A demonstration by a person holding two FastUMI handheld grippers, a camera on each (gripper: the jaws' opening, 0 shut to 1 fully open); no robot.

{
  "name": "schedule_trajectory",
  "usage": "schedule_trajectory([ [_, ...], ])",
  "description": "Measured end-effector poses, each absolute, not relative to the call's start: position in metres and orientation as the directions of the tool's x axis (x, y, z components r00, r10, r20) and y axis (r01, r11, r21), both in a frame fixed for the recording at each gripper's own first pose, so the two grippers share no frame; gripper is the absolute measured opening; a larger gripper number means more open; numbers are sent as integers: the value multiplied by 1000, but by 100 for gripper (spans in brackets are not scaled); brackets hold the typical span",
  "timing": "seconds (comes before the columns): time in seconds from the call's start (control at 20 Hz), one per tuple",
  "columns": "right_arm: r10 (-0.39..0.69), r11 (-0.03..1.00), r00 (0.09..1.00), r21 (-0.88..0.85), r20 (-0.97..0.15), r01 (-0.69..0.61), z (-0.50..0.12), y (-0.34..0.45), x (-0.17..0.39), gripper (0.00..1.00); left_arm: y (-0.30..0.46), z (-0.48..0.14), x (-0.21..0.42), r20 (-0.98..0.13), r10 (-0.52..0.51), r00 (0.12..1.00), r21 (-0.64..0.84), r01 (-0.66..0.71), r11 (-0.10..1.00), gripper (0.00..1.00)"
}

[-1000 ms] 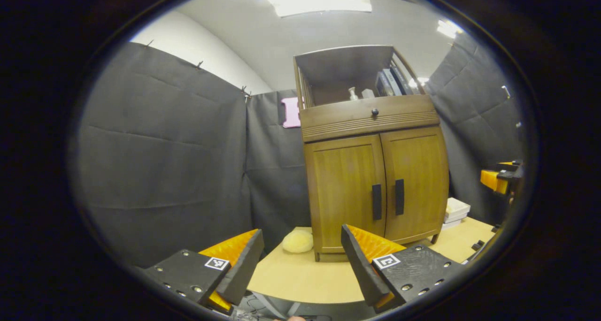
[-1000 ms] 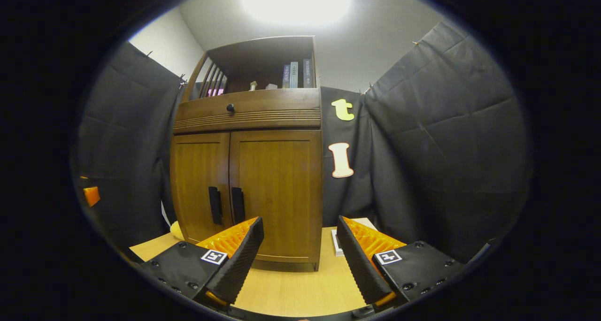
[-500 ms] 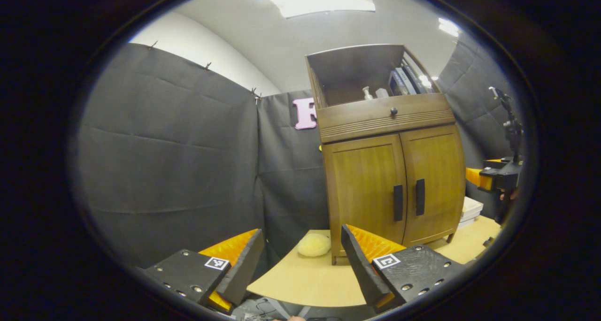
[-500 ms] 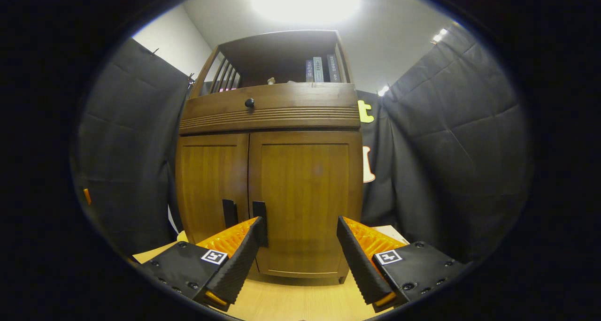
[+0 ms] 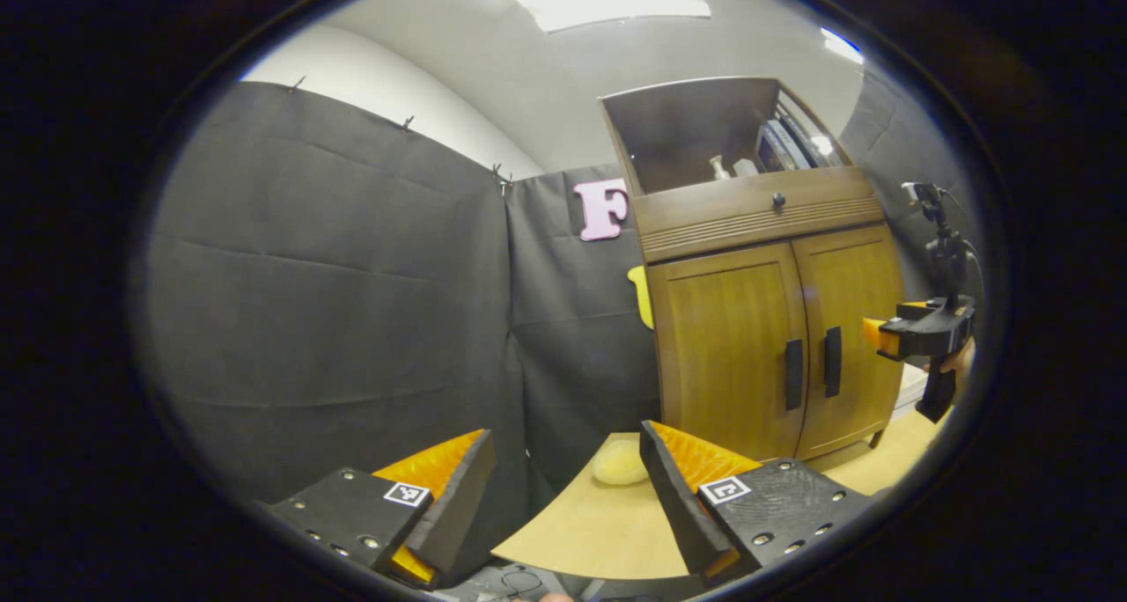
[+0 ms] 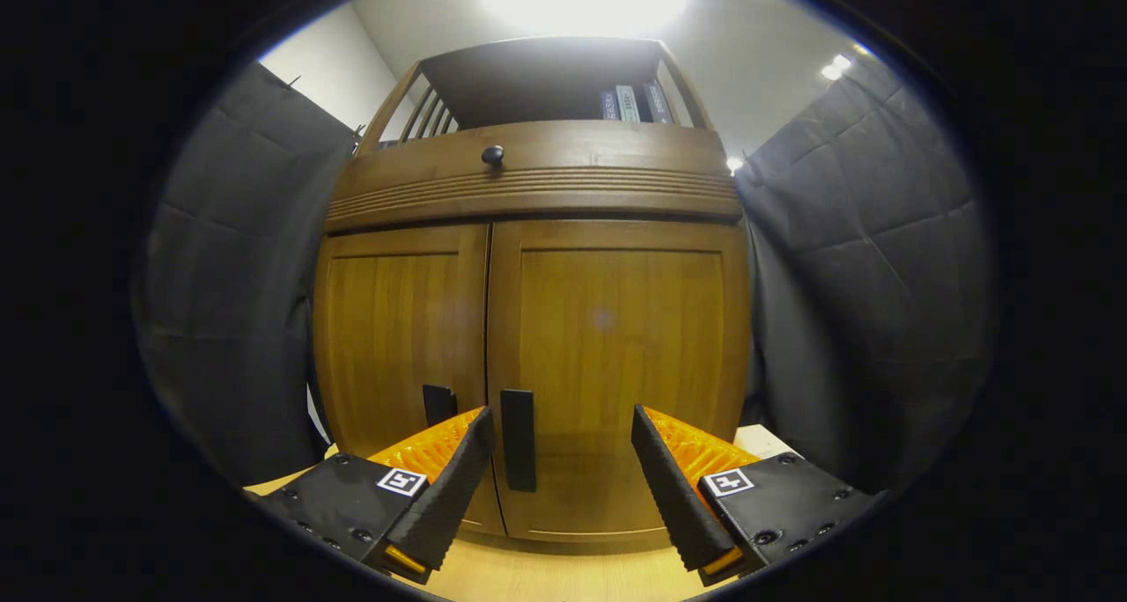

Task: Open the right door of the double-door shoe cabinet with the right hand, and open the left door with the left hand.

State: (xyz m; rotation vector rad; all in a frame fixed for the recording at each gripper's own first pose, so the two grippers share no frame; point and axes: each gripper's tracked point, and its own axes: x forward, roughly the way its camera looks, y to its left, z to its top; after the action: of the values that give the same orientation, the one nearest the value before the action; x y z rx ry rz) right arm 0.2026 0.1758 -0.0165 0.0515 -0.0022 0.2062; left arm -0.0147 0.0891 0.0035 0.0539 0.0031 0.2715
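On the pale wooden surface (image 5: pixel 607 523): shoe cabinet (image 6: pixel 528 320), both doors closed. Right tongs (image 6: pixel 559 474) spread wide, empty, close before the right door (image 6: pixel 616 364), its dark handle (image 6: pixel 518 439) between the fingers but untouched. Left tongs (image 5: pixel 563 488) spread too, holding nothing, well apart from the left door (image 5: pixel 726 351), aimed left of it. Yellow soft lump (image 5: pixel 619 463) beside the cabinet base.
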Motion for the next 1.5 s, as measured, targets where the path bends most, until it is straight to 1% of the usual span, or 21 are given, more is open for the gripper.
schedule_trajectory([
  [0.2, 201, 979, 980, 46, -4, -201, -27, 195, 227, 98, 115, 1, -2, 4, 291, 957, 65, -291, 955, 96],
  [0.5, 197, 979, 979, 70, -52, -193, -50, 216, 255, 97, 136, -7, 7, -15, 319, 948, 67, -318, 946, 96],
  [0.6, 197, 979, 979, 76, -62, -192, -56, 221, 265, 83, 140, -8, 10, -20, 323, 946, 70, -321, 944, 96],
  [0.65, 199, 978, 977, 80, -73, -193, -61, 223, 268, 80, 142, -11, 12, -24, 325, 945, 72, -323, 944, 96],
  [0.7, 205, 976, 975, 87, -84, -198, -65, 226, 271, 83, 142, -13, 13, -27, 327, 945, 73, -325, 943, 96],
  [0.75, 206, 976, 975, 93, -86, -198, -68, 228, 276, 83, 143, -14, 17, -30, 328, 944, 72, -326, 943, 96],
  [0.9, 215, 974, 970, 102, -115, -204, -75, 232, 285, 55, 145, -16, 18, -33, 327, 944, 70, -324, 943, 96],
  [0.95, 229, 970, 965, 115, -131, -215, -79, 236, 289, 53, 145, -16, 19, -33, 325, 945, 70, -322, 944, 96],
  [1.05, 250, 963, 956, 141, -153, -229, -86, 239, 291, 53, 143, -16, 20, -32, 321, 946, 72, -318, 945, 96],
  [1.1, 214, 972, 964, 135, -156, -194, -85, 230, 289, 58, 143, -14, 20, -31, 319, 947, 72, -316, 946, 95],
  [1.2, 223, 969, 962, 141, -155, -202, -82, 235, 295, 32, 143, -14, 20, -26, 316, 949, 72, -313, 947, 95],
  [1.25, 226, 970, 960, 133, -166, -205, -84, 235, 294, 32, 142, -14, 19, -25, 313, 949, 71, -311, 948, 95],
  [1.35, 232, 969, 958, 122, -170, -213, -84, 234, 289, 22, 139, -12, 18, -27, 306, 952, 70, -304, 950, 96],
  [1.4, 239, 968, 957, 120, -163, -221, -82, 235, 286, 10, 138, -11, 17, -25, 305, 952, 69, -303, 951, 96],
  [1.5, 261, 962, 952, 127, -159, -243, -83, 232, 281, 13, 137, -9, 16, -22, 299, 954, 61, -297, 953, 96],
])
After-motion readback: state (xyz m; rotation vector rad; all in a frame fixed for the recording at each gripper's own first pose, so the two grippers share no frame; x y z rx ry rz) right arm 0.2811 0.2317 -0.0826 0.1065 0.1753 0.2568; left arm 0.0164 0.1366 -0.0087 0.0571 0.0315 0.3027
